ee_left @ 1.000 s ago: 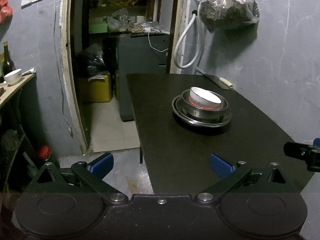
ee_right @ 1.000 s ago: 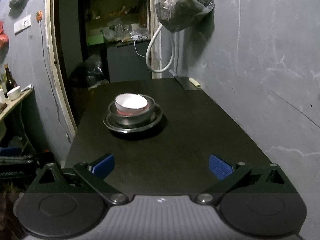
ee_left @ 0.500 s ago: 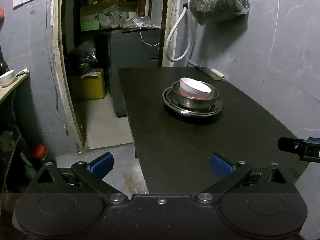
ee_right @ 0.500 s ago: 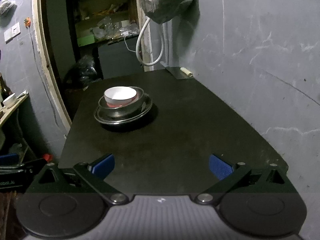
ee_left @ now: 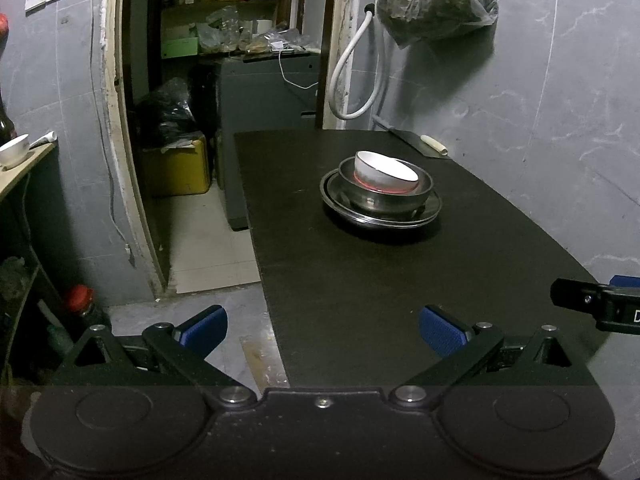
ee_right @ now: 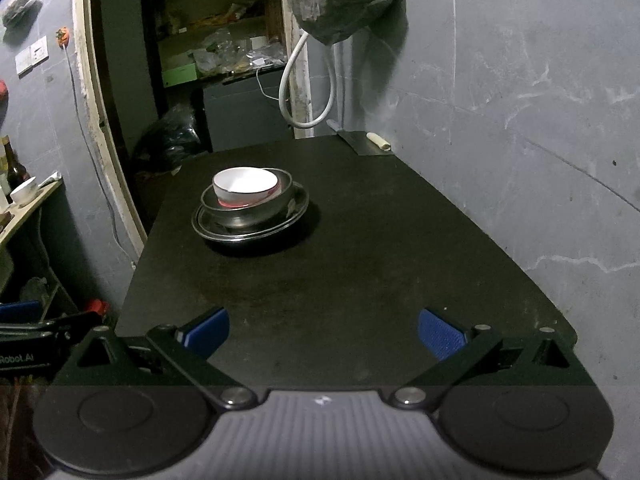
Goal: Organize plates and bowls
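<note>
A white bowl [ee_left: 385, 172] [ee_right: 245, 186] sits tilted inside a steel bowl [ee_left: 384, 198] [ee_right: 250, 210], which rests on a steel plate [ee_left: 432, 210] [ee_right: 298, 212] on the black table [ee_left: 360, 300] [ee_right: 360, 260]. My left gripper [ee_left: 322, 330] is open and empty over the table's near left corner, well short of the stack. My right gripper [ee_right: 323, 334] is open and empty above the table's near edge; its tip also shows in the left wrist view [ee_left: 596, 306].
A cleaver with a pale handle [ee_left: 434, 145] [ee_right: 378, 141] lies at the table's far right. A grey wall runs along the right. A doorway and yellow box [ee_left: 176, 168] lie left. A shelf with a white cup [ee_left: 14, 151] stands far left.
Both grippers shifted slightly while staying open and back from the stack. The stack has not moved.
</note>
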